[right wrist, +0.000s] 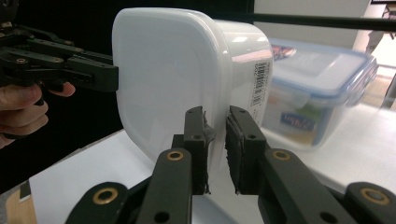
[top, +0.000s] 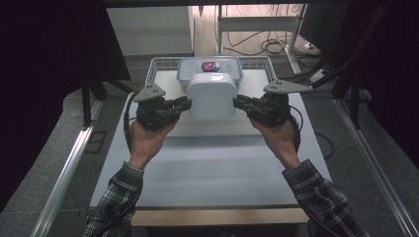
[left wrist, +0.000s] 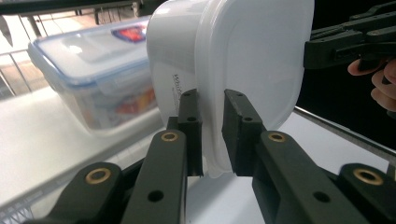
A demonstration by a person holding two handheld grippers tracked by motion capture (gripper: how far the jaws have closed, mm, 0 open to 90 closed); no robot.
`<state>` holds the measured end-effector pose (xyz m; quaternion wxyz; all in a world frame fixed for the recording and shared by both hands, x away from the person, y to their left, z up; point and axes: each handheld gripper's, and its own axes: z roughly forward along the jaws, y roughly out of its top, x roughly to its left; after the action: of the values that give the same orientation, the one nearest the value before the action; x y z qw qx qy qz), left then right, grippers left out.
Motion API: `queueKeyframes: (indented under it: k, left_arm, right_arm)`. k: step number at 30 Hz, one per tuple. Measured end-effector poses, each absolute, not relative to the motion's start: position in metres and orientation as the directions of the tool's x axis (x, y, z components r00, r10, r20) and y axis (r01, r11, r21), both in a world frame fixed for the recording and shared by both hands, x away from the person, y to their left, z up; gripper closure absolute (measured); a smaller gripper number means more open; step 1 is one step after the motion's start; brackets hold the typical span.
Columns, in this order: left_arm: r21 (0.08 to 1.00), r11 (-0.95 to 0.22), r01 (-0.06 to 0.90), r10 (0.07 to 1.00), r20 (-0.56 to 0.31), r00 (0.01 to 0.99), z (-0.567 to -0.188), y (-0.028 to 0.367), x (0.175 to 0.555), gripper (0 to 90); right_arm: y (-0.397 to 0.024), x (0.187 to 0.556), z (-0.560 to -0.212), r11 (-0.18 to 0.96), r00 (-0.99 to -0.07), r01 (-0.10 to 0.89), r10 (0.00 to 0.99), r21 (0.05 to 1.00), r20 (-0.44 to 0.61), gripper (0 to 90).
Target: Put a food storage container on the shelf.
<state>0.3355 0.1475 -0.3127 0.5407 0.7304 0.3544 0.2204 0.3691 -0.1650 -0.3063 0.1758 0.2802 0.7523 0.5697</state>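
We see the white lidded container [top: 212, 96] held above the table [top: 207, 163], before a clear clip-lock box [top: 210, 68] in a wire basket [top: 163, 62]. Our left gripper [top: 184, 103] and right gripper [top: 238, 102] each clamp its rim.

Count: two claws, my left claw [top: 184, 103] and my right claw [top: 238, 102]. One white container [top: 211, 95]. One clear lidded box [top: 210, 66], blue-rimmed, upper centre of frame. One wire basket [top: 159, 64]. One worktop [top: 212, 168].
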Motion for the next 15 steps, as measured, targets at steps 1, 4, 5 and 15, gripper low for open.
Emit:
queueKeyframes:
  k: [1, 4, 5, 15]
  left_arm:
    - [0.948, -0.165, 0.273, 0.756, -0.057, 0.652, -0.31, 0.148, 0.337, 78.6]
    - [0.951, -0.16, 0.265, 0.757, -0.054, 0.651, -0.303, 0.15, 0.34, 78.6]
    - [0.952, -0.153, 0.265, 0.756, -0.059, 0.652, -0.301, 0.15, 0.341, 78.6]
    - [0.959, -0.119, 0.257, 0.755, -0.081, 0.65, -0.281, 0.158, 0.354, 78.7]
  right_arm:
    - [-0.165, 0.37, -0.304, 0.192, -0.782, 0.217, 0.621, 0.957, 0.052, 78.3]
    - [-0.163, 0.374, -0.296, 0.185, -0.782, 0.211, 0.621, 0.96, 0.052, 78.3]
    - [-0.163, 0.375, -0.293, 0.182, -0.783, 0.211, 0.619, 0.96, 0.055, 78.3]
    - [-0.157, 0.391, -0.272, 0.157, -0.786, 0.207, 0.614, 0.966, 0.069, 78.1]
